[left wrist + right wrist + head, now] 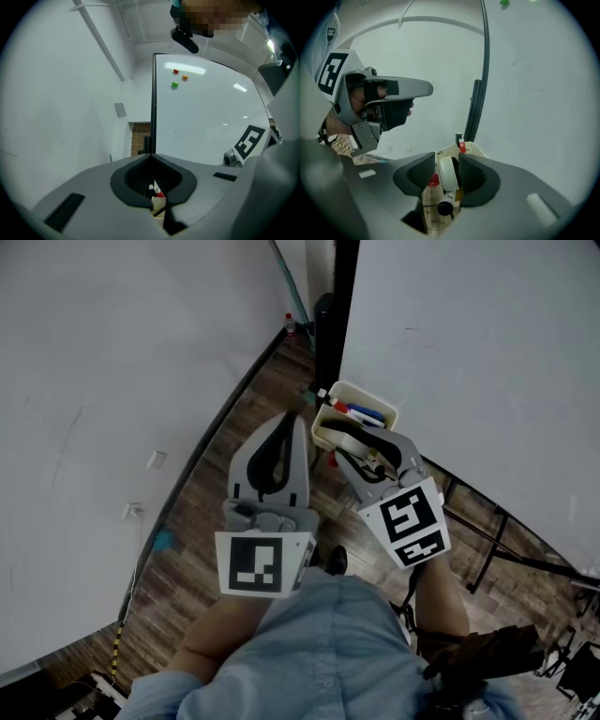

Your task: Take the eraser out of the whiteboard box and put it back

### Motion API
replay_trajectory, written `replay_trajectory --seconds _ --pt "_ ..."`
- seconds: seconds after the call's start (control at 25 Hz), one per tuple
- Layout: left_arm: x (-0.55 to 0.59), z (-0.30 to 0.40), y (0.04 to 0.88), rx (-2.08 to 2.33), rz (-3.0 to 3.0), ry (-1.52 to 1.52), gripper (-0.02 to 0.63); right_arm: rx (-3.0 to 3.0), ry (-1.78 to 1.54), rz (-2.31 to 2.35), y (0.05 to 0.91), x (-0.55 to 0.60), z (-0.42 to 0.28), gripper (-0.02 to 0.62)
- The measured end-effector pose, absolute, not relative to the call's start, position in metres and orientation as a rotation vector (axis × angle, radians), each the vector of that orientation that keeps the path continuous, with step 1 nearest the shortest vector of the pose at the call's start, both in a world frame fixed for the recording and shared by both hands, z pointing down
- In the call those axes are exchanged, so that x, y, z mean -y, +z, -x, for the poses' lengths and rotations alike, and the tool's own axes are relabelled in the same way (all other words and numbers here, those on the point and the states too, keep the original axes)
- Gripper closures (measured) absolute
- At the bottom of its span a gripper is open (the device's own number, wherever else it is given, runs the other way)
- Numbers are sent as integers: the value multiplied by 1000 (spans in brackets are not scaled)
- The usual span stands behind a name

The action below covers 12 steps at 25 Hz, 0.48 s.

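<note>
A cream whiteboard box (372, 397) hangs at the lower corner of the whiteboard and holds markers, among them a blue marker (367, 415). My right gripper (353, 434) reaches down into it. In the right gripper view the white eraser (446, 174) stands on edge in the box (474, 149) between the jaws of the right gripper (447, 161). The pads stand a little off it, so the gripper is open. A black-capped marker (445, 206) lies below the eraser. My left gripper (292, 420) hovers left of the box, shut and empty; its closed tips (152, 157) point at the board's black edge.
The whiteboard (469, 334) fills the right side, with a black frame post (338, 306) at its left edge. Three small magnets (175, 85) sit high on the board. A white wall (112, 381) stands at left, over a wooden floor (202, 512). Black stand legs (487, 545) run below the board.
</note>
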State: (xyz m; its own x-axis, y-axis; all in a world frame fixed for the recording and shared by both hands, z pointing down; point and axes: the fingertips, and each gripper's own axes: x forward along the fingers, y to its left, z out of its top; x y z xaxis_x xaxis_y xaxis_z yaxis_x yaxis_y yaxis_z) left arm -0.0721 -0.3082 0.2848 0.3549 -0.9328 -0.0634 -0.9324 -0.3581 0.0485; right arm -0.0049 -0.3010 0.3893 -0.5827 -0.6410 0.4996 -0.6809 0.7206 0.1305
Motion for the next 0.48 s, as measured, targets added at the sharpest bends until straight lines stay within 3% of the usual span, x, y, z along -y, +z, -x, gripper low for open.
replay_trajectory --seconds 0.28,0.48 --pt "287 64 267 1777 -2621 -157 603 2471 58 -1059 358 286 -1 443" --pt "271 61 254 1800 -2646 -184 603 2636 51 -1169 312 275 -13 492"
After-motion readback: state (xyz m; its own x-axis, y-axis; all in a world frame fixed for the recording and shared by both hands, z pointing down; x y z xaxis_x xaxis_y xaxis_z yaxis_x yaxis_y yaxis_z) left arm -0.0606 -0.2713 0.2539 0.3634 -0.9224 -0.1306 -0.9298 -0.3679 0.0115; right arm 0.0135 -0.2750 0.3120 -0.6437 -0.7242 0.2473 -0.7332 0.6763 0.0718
